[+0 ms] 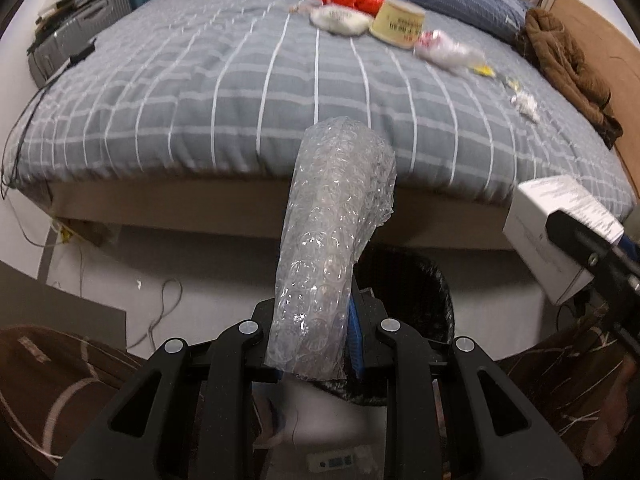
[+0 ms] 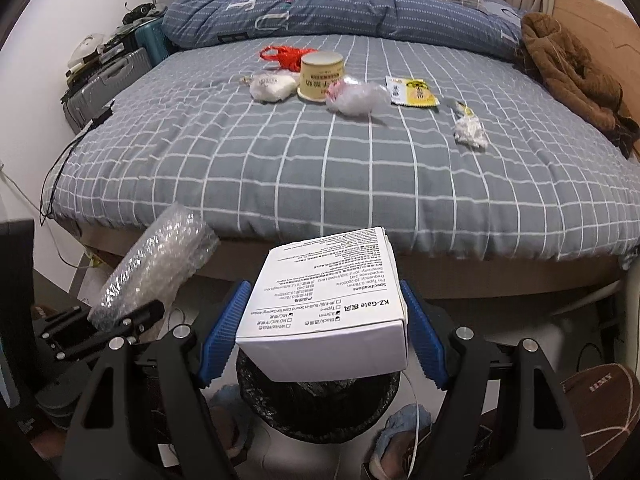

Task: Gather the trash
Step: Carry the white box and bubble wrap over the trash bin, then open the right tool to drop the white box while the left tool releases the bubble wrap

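Your left gripper (image 1: 316, 344) is clamped on the clear bubble-wrap roll (image 1: 336, 240), and your right gripper (image 2: 322, 336) squeezes the white printed cardboard box (image 2: 328, 312). Hold both right over the near black mesh trash bin (image 2: 320, 408), then let go.

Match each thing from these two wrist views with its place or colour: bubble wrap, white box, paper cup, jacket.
Things:
1. bubble wrap
2. white box
3. paper cup
4. jacket

Places or colours:
a. brown, at the bed's right edge
b. in the left gripper
c. on the bed beside a red bag
d. in the right gripper

Pairs: 1-b, 2-d, 3-c, 4-a
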{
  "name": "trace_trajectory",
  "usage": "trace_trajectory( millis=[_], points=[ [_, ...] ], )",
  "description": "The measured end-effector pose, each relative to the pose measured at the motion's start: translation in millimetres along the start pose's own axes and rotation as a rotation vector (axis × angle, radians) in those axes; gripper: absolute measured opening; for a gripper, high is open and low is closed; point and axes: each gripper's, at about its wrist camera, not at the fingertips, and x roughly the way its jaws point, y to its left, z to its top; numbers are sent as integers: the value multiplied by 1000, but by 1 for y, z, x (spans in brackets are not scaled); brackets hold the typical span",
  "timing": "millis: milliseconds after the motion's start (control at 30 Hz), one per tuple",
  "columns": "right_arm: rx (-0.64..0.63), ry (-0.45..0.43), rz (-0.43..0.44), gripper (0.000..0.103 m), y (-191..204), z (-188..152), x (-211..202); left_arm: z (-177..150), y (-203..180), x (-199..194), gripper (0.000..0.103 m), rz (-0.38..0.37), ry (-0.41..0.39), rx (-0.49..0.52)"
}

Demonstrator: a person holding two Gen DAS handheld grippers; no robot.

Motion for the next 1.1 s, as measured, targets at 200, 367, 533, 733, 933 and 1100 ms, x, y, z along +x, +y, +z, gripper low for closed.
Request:
trace_trajectory(
  millis=[200,367,533,733,933,1100],
  points=[
    [4,43,-5,72,-4,-14,20,-14,10,23,23,3,52,-14],
    [7,88,-4,72,-7,-24,41,-19,16,47,23,11,98,-21],
    [12,127,5,72,-6,-30,60,-18,16,62,23,18,124,-13],
    [9,181,27,72,1,-34,83,-18,18,73,23,22,143,-19],
    [-15,209,34,76,7,-35,95,-20,17,80,23,31,153,-26],
    [-6,185,-4,90,-7,-37,92,-19,6,86,23,27,163,0]
  ],
)
